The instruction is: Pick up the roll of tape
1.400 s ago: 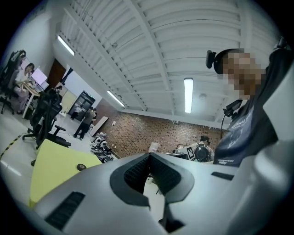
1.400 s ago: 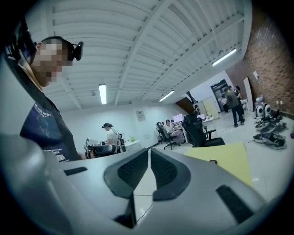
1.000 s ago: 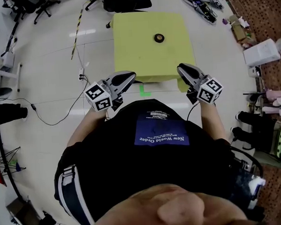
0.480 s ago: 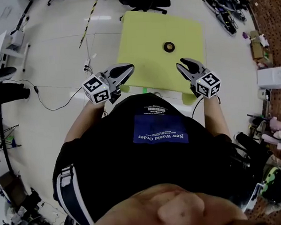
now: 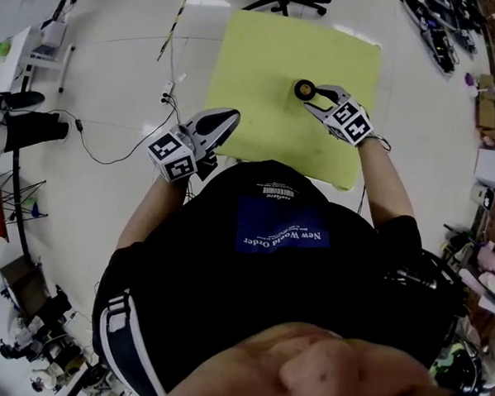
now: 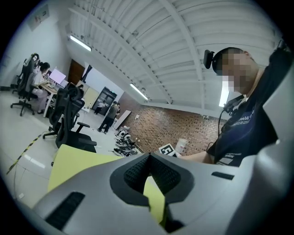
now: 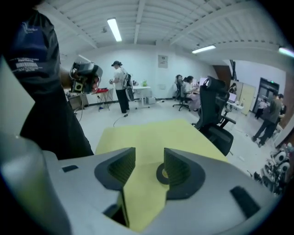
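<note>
I line the right gripper (image 5: 313, 99), jaws just opened wide and empty, to straddle the flat-lying roll of tape (image 5: 304, 89) before closing

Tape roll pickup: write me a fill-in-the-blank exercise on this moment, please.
The tape lies on a ___ table.
The left hand-held gripper has its jaws ___.
The right hand-held gripper has its jaws ___, with nothing between them.
Missing words: yellow; shut; open.
Note: the right jaws have just been opening.
</note>
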Tool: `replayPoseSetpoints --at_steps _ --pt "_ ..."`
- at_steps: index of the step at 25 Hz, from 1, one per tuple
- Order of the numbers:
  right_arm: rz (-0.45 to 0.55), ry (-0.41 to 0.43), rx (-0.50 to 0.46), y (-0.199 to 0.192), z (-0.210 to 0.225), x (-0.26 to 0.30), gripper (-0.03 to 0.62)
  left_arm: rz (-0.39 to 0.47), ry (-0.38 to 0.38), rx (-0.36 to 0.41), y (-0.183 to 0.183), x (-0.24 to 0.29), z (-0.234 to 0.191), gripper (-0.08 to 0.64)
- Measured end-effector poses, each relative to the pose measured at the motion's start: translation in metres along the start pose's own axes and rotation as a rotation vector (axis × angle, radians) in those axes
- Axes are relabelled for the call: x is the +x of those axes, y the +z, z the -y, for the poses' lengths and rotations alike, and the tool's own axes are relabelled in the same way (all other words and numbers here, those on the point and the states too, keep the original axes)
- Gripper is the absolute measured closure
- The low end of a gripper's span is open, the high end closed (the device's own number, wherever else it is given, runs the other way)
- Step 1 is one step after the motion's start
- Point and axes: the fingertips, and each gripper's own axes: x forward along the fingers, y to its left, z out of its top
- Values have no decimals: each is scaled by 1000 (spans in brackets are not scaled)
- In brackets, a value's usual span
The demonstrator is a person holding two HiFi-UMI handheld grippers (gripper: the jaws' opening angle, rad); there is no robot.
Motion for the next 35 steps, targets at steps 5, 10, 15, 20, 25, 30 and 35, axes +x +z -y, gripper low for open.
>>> replayPoseSetpoints --at_steps 5,10,15,20,25,30,35 --pt "-145 33 -16 -33 3 59 426 -59 -34 -30 -8 -1 -26 555" --pt "-278 -6 -30 -67 16 99 426 -97 -71 -46 -16 -1 -46 555" --pt "-369 -40 -20 -92 28 123 410 -126 -82 -86 -25 0 -48 555" --pt "-456 -27 -26 -115 33 136 410 -124 -79 -96 -28 -4 -50 555" --pt "-480 21 31 -122 35 137 410 -118 -57 -117 -31 -10 -53 555" --pt "-485 26 55 -122 38 138 480 -120 -49 -125 -35 -17 -54 555" --pt "-425 -23 36 -106 41 128 486 -110 -53 -117 -30 -19 -53 555"
